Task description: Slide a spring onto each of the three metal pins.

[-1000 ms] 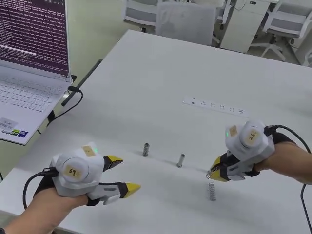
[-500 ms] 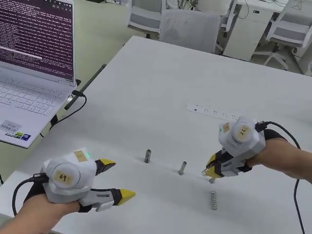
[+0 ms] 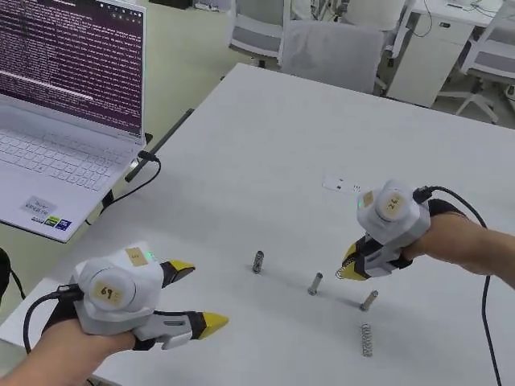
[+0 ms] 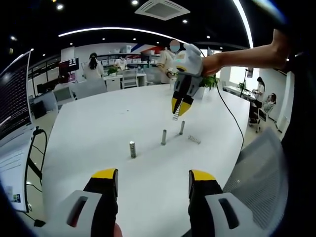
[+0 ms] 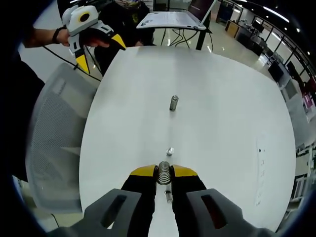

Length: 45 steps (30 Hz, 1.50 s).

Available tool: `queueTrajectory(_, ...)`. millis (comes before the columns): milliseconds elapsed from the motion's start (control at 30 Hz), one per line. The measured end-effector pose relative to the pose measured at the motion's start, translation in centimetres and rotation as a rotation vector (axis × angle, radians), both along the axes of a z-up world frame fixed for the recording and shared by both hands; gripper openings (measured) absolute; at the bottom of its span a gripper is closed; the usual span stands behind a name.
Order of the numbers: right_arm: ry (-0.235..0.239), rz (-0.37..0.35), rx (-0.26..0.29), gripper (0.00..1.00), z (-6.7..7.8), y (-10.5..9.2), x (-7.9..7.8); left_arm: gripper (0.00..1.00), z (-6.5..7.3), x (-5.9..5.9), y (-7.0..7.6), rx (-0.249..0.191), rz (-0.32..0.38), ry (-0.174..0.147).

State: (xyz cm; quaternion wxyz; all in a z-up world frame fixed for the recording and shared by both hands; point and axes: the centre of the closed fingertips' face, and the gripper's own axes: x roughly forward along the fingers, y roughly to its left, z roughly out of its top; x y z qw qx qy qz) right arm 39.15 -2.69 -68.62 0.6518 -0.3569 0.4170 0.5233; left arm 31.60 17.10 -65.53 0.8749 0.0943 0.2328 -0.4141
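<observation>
Yellow-tipped right gripper (image 3: 348, 272) pinches spring (image 4: 175, 116) end-down above table (image 3: 265, 145), near middle pin (image 3: 315, 283), apparently lining up to thread it. Left gripper (image 3: 199, 296) spread wide, idle. Spare spring (image 3: 367, 339) lies beside right pin (image 3: 368, 301).

Spring (image 5: 163, 174) between fingers (image 5: 144, 172) of right gripper (image 5: 163, 170), pin (image 5: 169, 151) just beyond.

White, yellow-tipped left gripper (image 3: 203, 295) hovers near-left, jaws spread wide. Matching right gripper (image 3: 348, 269) angles down, jaws pinched on a small coiled metal spring (image 5: 164, 173).
</observation>
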Motion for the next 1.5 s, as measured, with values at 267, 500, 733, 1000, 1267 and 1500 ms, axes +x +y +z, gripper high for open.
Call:
queueTrajectory(267,0.009,0.009,-0.004,0.09,-0.6,0.7,1.1,0.56,0.5,-0.1,0.5,-0.007,0.016,0.002)
queueTrajectory(500,0.018,0.032,-0.016,0.09,-1.5,1.4,1.3,0.58,0.9,0.0,0.6,-0.017,0.023,0.001)
queueTrajectory(733,0.028,0.049,-0.022,0.09,-2.1,1.9,1.4,0.60,1.2,0.1,0.8,-0.022,0.027,0.003)
queueTrajectory(1000,0.037,0.064,-0.036,0.09,-2.7,2.1,1.6,0.60,1.4,0.1,1.1,-0.028,0.039,0.001)
queueTrajectory(1267,0.048,0.081,-0.049,0.09,-3.5,2.2,1.5,0.60,1.6,0.3,1.8,-0.033,0.060,0.004)
queueTrajectory(1500,0.054,0.095,-0.060,0.09,-4.0,2.4,1.5,0.60,1.4,0.2,2.2,-0.030,0.072,0.011)
